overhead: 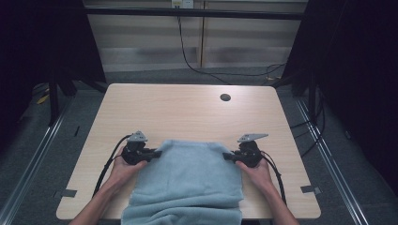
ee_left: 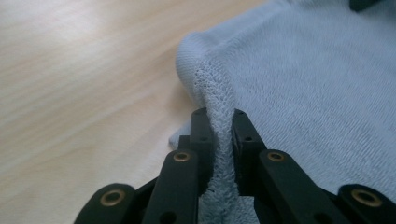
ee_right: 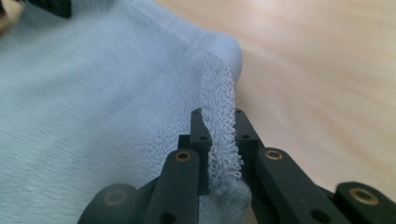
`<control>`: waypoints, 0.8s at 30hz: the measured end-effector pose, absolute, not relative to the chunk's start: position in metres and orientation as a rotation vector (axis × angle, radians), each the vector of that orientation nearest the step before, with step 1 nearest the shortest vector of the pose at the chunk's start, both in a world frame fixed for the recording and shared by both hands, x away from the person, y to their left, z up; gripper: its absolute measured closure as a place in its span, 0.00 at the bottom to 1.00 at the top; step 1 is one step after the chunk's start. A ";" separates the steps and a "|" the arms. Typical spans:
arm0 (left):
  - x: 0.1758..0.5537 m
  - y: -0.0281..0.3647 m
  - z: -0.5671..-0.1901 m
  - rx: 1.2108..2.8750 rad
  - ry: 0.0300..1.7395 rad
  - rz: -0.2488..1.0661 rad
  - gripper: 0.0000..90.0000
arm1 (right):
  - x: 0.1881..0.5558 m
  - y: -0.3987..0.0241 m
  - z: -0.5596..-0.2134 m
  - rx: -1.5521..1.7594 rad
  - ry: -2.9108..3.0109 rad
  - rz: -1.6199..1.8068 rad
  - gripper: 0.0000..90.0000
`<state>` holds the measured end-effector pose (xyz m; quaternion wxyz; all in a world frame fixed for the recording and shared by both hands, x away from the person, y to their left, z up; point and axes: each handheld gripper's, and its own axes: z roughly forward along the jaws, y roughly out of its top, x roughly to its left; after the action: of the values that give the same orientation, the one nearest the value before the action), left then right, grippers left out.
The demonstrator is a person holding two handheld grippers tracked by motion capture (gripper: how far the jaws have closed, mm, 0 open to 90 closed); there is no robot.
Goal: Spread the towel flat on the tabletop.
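A light blue towel (overhead: 190,180) lies on the wooden table (overhead: 187,112) and hangs over its near edge. My left gripper (overhead: 157,153) is shut on the towel's far left corner; in the left gripper view the towel's hem (ee_left: 219,135) is pinched between the black jaws. My right gripper (overhead: 226,155) is shut on the far right corner, and the right gripper view has the looped hem (ee_right: 219,140) clamped between its jaws. Both hands rest on the table at either side of the towel.
A round cable hole (overhead: 225,97) sits near the table's far right. Black cables (overhead: 187,56) hang behind the table. Dark curtains flank both sides, and metal rails (overhead: 33,154) run along the floor.
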<state>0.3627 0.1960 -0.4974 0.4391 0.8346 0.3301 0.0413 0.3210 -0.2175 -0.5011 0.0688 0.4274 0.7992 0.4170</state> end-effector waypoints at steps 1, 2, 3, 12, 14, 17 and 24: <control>0.365 0.199 -0.492 2.038 0.828 0.091 0.92 | 0.323 -0.220 -0.496 1.295 2.382 1.297 0.92; 0.367 0.201 -0.486 2.011 0.833 0.090 0.92 | 0.325 -0.221 -0.490 1.299 2.367 1.329 0.93; 0.368 0.202 -0.479 1.995 0.826 0.109 0.92 | 0.328 -0.222 -0.484 1.287 2.348 1.350 0.93; 0.382 0.209 -0.386 1.838 0.753 0.258 0.92 | 0.353 -0.220 -0.392 1.151 2.170 1.507 0.93; 0.387 0.211 -0.365 1.800 0.747 0.289 0.92 | 0.358 -0.221 -0.366 1.123 2.129 1.530 0.93; 0.397 0.212 -0.343 1.755 0.754 0.318 0.92 | 0.370 -0.226 -0.337 1.110 2.082 1.542 0.93; 0.423 0.209 -0.303 1.684 0.775 0.358 0.92 | 0.398 -0.224 -0.287 1.078 2.027 1.512 0.93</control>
<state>0.4231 0.2087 -0.3032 0.5866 0.7224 0.3325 0.1535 0.3978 -0.2240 -0.2865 0.1951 0.3848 0.7231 0.5394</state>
